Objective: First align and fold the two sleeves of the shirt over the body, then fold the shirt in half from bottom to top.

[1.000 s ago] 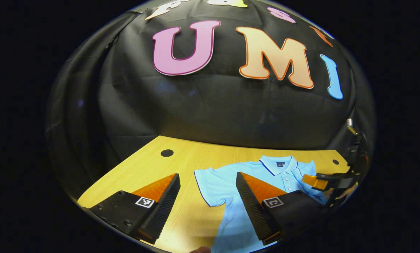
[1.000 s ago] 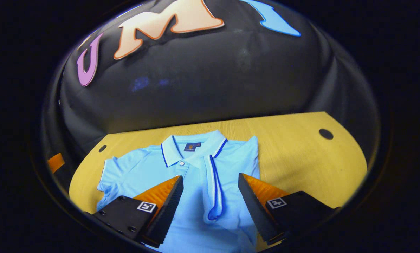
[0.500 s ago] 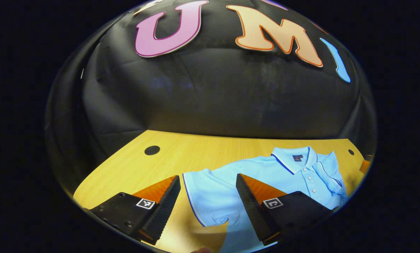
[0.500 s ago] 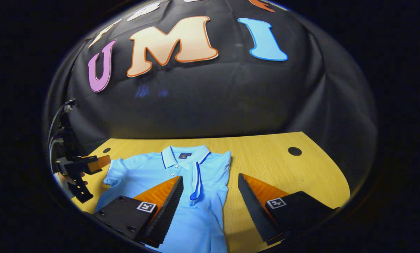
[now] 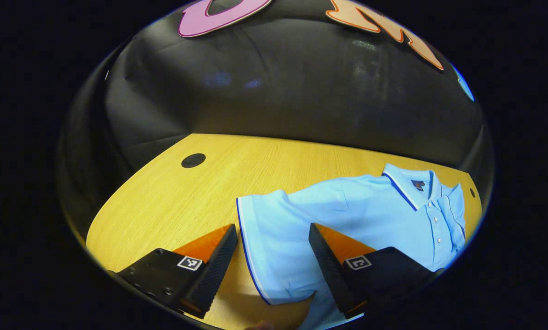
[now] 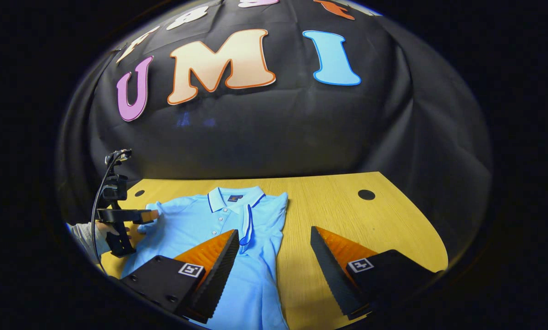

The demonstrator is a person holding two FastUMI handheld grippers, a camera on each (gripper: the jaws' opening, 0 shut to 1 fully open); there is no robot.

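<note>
The shirt lies flat on the bench, its unfolded sleeve between the left claw's wide fingers; the right claw gapes wide beside the folded sleeve.

Bare wooden tabletop lies open at the 3 o'clock side of the light-blue polo shirt in the right gripper view; at 9 o'clock the left gripper, fingers apparently parted, crowds the sleeve.
</note>
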